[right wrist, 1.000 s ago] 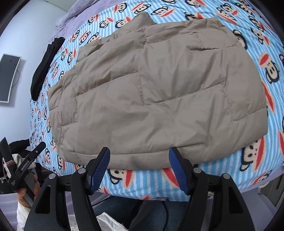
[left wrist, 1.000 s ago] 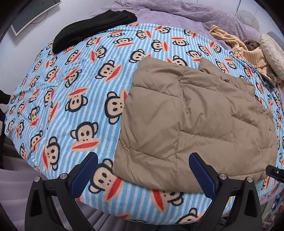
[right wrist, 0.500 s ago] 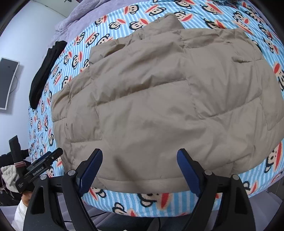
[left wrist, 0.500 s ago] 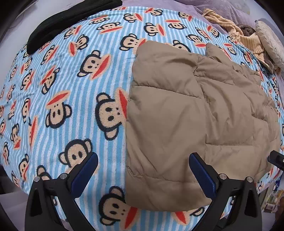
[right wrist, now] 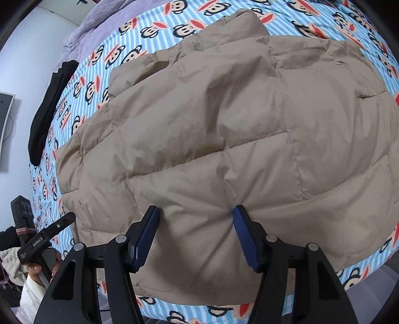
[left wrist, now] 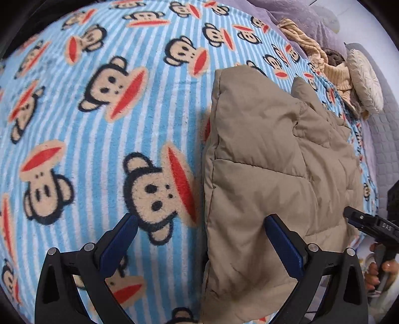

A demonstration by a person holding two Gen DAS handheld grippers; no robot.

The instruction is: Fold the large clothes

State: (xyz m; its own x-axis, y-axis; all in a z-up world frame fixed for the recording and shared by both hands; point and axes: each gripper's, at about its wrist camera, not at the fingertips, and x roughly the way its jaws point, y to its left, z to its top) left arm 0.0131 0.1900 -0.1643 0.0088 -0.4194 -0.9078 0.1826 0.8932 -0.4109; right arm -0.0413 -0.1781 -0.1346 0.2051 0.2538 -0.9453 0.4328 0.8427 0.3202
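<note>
Tan quilted puffer jacket (right wrist: 224, 129) partly folded on monkey-print striped blanket (left wrist: 99, 139).
Near hem is pinched by right gripper (right wrist: 195, 233); left gripper (left wrist: 199, 239) is spread wide, empty; further folds remain.

1. A bed is covered by a blue-and-white striped blanket (left wrist: 104, 139) printed with cartoon monkey faces.
2. Beyond it lies a purple plush cover (right wrist: 92, 23).
3. A pale wall (right wrist: 27, 49) stands to the left, with a dark screen (right wrist: 5, 117) mounted on it.
4. A round cream cushion (left wrist: 365, 79) sits at the bed's far right.
5. Lighting is soft and even.
</note>
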